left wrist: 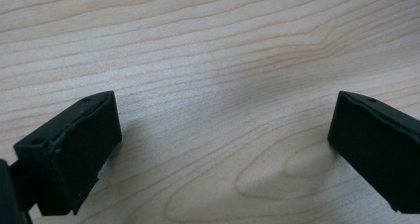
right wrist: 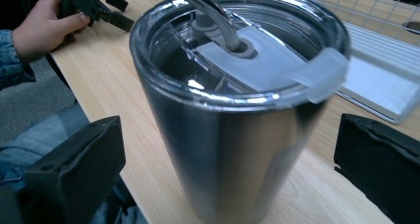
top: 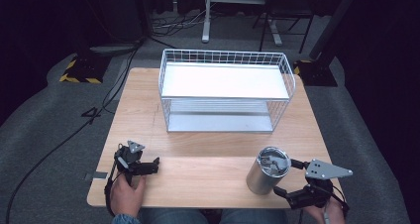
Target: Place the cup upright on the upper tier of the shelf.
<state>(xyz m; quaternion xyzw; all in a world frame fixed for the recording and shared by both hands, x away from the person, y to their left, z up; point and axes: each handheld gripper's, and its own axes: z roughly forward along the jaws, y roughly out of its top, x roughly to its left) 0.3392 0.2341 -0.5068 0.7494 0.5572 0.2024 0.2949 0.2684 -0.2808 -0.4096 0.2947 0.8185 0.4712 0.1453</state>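
A steel tumbler [top: 263,177] with a clear lid and a straw stands upright near the table's front right. In the right gripper view the tumbler [right wrist: 233,100] sits between my two black jaws with a gap on each side. My right gripper [top: 288,177] [right wrist: 233,144] is open around it, reaching in from the right. My left gripper [top: 154,165] rests low over the wood at the front left, held by a hand. Its jaws stand wide apart in the left gripper view, and the left gripper [left wrist: 224,130] has only bare wood grain between them.
A white wire basket [top: 225,60] with a white shelf inside stands at the back middle of the wooden table [top: 198,174]. Its edge [right wrist: 376,85] lies just beyond the tumbler. The other hand with the left gripper [right wrist: 94,3] shows far off.
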